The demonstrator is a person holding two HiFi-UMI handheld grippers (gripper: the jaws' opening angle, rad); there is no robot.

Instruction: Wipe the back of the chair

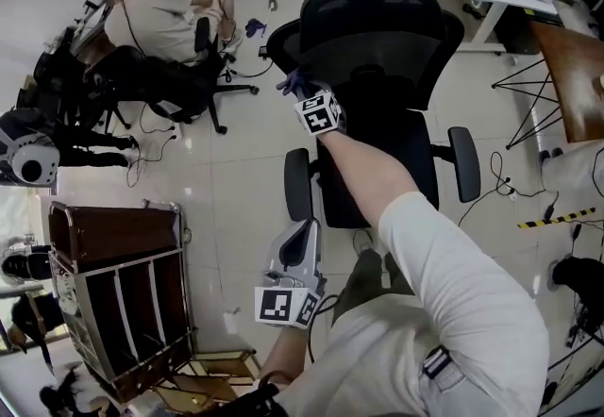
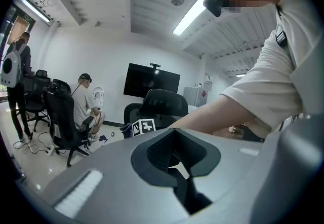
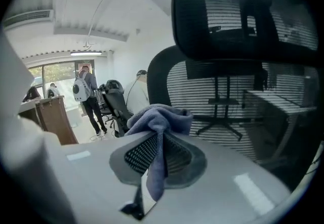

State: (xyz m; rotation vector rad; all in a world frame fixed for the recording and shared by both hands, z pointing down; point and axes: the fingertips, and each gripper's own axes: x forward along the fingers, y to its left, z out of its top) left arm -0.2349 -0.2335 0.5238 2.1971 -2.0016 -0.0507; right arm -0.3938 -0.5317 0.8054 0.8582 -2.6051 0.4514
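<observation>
A ceiling strip light (image 2: 195,11) gives bright, even illumination; floor tiles (image 1: 236,160) glint; gripper views bulge, corners black.

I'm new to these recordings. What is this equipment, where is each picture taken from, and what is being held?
No robot here: a person holds a two-jaw gripper in each hand. The head view looks down from the person's head; each gripper view rides on one gripper, looking along its jaws. The right gripper is shut on a blue-grey cloth, near the mesh back of a black office chair. The left gripper hangs low, jaws together, empty. A seated bystander is farther off.
</observation>
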